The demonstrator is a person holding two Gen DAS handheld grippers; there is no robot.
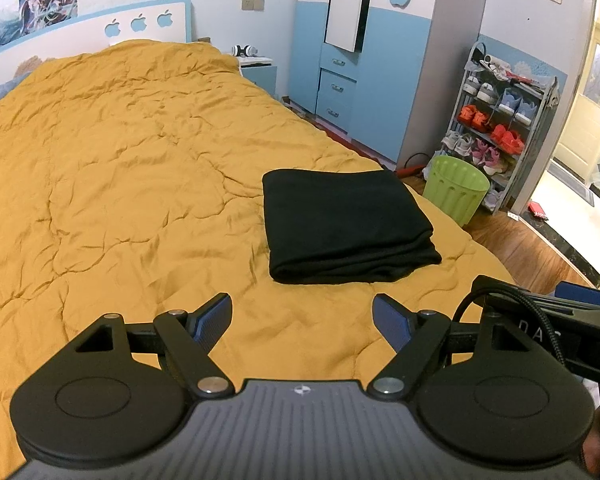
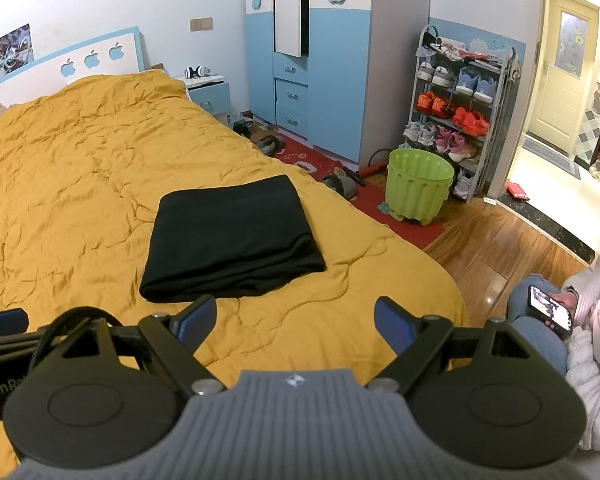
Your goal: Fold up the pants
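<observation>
left gripper [image 1: 302, 312] hovering wide open, gripping nothing, touching nothing | right gripper [image 2: 296, 314] likewise gaping wide, empty | black pants [image 2: 230, 238] lying folded flat on yellow quilt [image 2: 80, 184], at 11 o'clock from right claw, 1 o'clock from left

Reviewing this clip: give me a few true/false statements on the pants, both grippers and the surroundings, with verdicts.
1. The black pants lie folded in a compact stack on the yellow quilt. True.
2. The left gripper is clamped on the pants. False: it is open, short of them and holding nothing.
3. The right gripper is open and empty. True.
4. The green bin stands on the bed. False: it stands on the floor beside the bed.
</observation>
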